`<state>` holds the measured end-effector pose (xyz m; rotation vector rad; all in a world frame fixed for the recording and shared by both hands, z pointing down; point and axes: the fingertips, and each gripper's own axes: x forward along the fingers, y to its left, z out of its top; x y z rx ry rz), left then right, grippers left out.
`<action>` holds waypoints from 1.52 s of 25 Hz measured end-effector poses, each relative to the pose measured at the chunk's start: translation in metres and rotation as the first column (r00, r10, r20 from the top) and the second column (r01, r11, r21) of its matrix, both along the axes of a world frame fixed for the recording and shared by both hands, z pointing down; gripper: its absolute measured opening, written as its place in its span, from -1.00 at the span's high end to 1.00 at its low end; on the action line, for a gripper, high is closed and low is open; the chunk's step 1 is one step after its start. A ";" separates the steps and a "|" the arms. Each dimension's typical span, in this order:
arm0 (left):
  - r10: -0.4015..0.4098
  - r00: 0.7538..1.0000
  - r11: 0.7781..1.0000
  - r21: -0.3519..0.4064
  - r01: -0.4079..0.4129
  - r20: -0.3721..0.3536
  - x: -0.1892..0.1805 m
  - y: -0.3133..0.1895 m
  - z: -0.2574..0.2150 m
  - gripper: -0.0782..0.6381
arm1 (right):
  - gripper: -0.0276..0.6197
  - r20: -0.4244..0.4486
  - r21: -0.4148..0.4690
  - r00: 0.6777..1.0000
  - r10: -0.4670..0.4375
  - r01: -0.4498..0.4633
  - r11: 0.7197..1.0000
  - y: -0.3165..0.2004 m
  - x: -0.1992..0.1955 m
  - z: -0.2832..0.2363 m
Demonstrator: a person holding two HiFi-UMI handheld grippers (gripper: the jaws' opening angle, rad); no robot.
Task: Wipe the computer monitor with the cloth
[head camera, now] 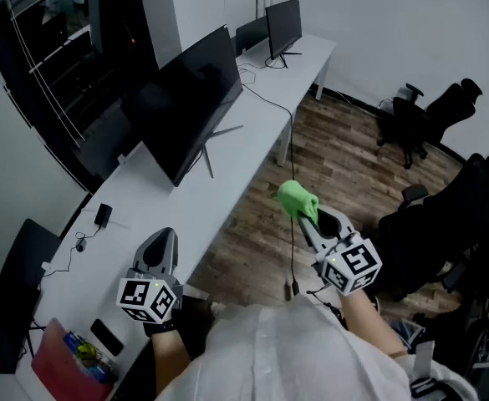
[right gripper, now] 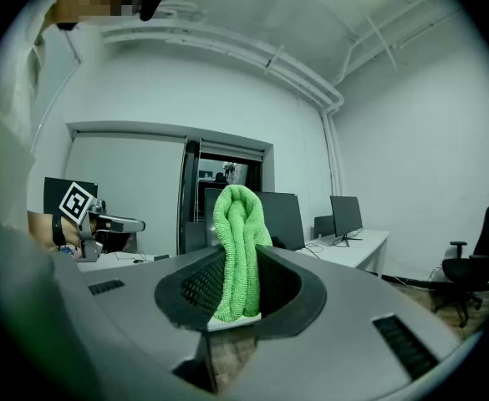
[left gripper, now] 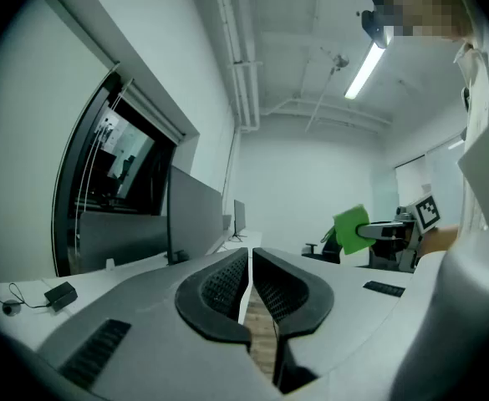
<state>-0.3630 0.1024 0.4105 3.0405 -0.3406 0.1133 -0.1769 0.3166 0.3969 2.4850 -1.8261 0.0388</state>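
The right tool (head camera: pixel 309 215) pinches the green cloth (head camera: pixel 295 197) tight in the middle of the head view, over the floor (head camera: pixel 252 224). The left tool (head camera: pixel 161 239) is closed with nothing in it, lower left, above the tabletop (head camera: pixel 252 136). The big dark monitor (head camera: pixel 190 98) stands upper left, well apart from the cloth. Wiping looks not started; next the cloth must go up and left to touch the monitor.

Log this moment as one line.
left gripper: shut, empty | right gripper: shut on green cloth | monitor: not yet touched
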 end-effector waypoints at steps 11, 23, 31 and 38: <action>0.012 1.000 1.000 -0.007 -0.012 -0.005 0.001 0.004 -0.004 0.70 | 0.69 0.004 -0.003 1.000 -0.025 0.025 1.000 -0.009 -0.003 0.000; 0.039 0.999 0.999 0.000 -0.039 -0.003 0.003 0.016 -0.007 0.70 | 0.69 0.057 0.048 0.998 -0.021 0.018 0.999 0.001 -0.001 -0.003; 0.062 0.998 0.998 0.000 -0.062 0.004 0.011 0.028 -0.007 0.70 | 0.69 0.072 0.055 0.997 -0.018 0.014 0.998 0.011 0.003 -0.003; 0.090 0.996 0.996 0.006 -0.090 0.021 0.019 0.041 -0.005 0.70 | 0.69 0.084 0.056 0.996 -0.013 0.009 0.998 0.019 0.008 0.001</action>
